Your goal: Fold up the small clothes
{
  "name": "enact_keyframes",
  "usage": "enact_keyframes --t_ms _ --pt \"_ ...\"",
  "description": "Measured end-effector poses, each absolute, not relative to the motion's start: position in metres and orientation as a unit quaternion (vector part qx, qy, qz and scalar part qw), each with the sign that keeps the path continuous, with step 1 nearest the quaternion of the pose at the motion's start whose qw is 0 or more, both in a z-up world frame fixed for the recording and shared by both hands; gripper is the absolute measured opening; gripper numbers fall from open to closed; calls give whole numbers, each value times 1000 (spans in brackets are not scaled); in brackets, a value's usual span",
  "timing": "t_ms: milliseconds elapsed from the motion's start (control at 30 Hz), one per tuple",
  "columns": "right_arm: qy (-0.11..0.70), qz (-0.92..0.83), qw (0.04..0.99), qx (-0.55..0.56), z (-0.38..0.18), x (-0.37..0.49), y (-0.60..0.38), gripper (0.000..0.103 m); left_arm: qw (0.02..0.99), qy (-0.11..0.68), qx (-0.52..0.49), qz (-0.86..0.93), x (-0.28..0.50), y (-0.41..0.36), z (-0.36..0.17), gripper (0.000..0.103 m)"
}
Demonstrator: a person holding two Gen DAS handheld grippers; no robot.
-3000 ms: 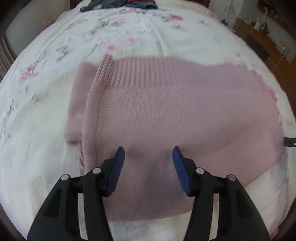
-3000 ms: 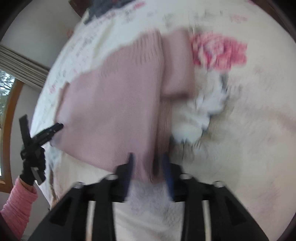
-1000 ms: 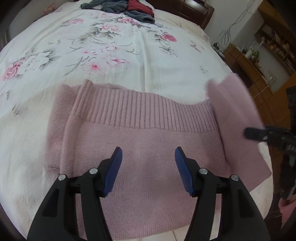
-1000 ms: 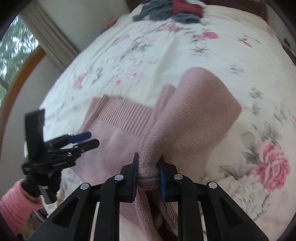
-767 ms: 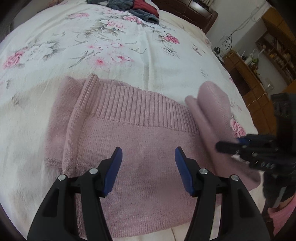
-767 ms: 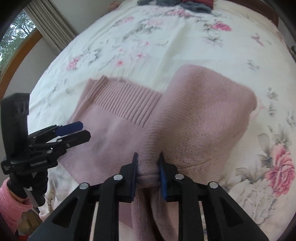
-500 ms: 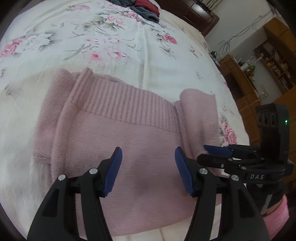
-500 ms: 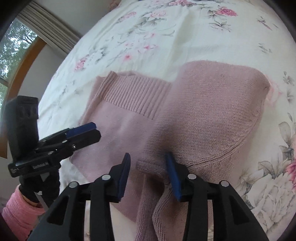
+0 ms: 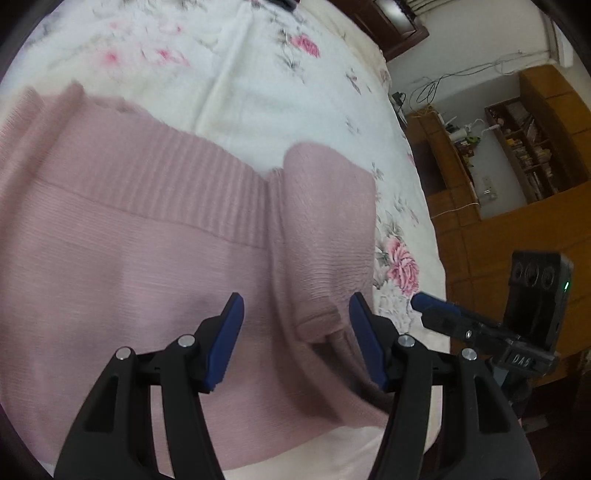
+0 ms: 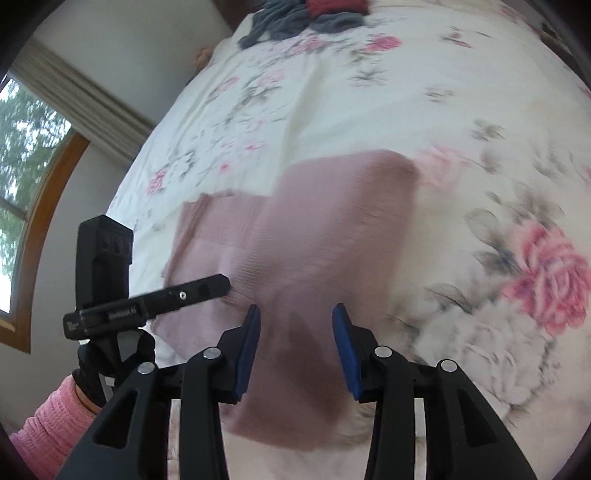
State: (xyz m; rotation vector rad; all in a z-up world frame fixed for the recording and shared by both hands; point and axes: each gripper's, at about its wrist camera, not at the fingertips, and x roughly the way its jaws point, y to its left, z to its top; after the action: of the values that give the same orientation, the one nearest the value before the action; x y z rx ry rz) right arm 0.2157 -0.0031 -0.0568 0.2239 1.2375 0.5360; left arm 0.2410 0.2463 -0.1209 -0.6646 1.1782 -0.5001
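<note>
A dusty-pink knitted sweater [image 9: 140,258] lies flat on the floral bedspread [image 9: 251,85], ribbed hem towards the far side. Its right sleeve [image 9: 328,229] is folded in over the body. My left gripper [image 9: 295,321] hovers open just above the sleeve's cuff, holding nothing. In the right wrist view the same sweater [image 10: 317,236] lies ahead, and my right gripper [image 10: 295,325] is open over its near edge with nothing between the fingers. Each gripper shows in the other's view: the right gripper [image 9: 443,314] at the bed's right side, the left gripper [image 10: 207,286] at the left.
A heap of grey and red clothes [image 10: 306,14] lies at the far end of the bed. Wooden shelves and a desk [image 9: 517,158] stand beyond the bed's right edge. A curtained window [image 10: 33,177] is on the left wall. A pink sleeve [image 10: 51,417] holds the left gripper.
My right gripper carried the sleeve over the sweater body, opened and let it go, then pulled back. The left gripper stayed open and swung right towards the folded sleeve.
</note>
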Motion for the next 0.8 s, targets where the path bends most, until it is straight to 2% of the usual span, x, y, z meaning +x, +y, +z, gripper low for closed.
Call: enact_keyframes --t_ms 300,400,433,533,800 --pt "585 227 762 163 -97 201 -52 42 711 559 -353 -239 261 212 -150 56" --pt "587 224 758 174 -105 198 -59 42 717 559 -346 -232 265 202 -152 42" --pt "588 223 758 176 -107 197 -61 42 717 559 -346 -232 266 202 -152 32" --pt "588 222 756 182 -111 196 -64 42 729 551 -340 -222 267 199 -147 21" --pt "581 224 758 194 -109 185 -76 42 768 496 -324 -246 252 203 -110 17"
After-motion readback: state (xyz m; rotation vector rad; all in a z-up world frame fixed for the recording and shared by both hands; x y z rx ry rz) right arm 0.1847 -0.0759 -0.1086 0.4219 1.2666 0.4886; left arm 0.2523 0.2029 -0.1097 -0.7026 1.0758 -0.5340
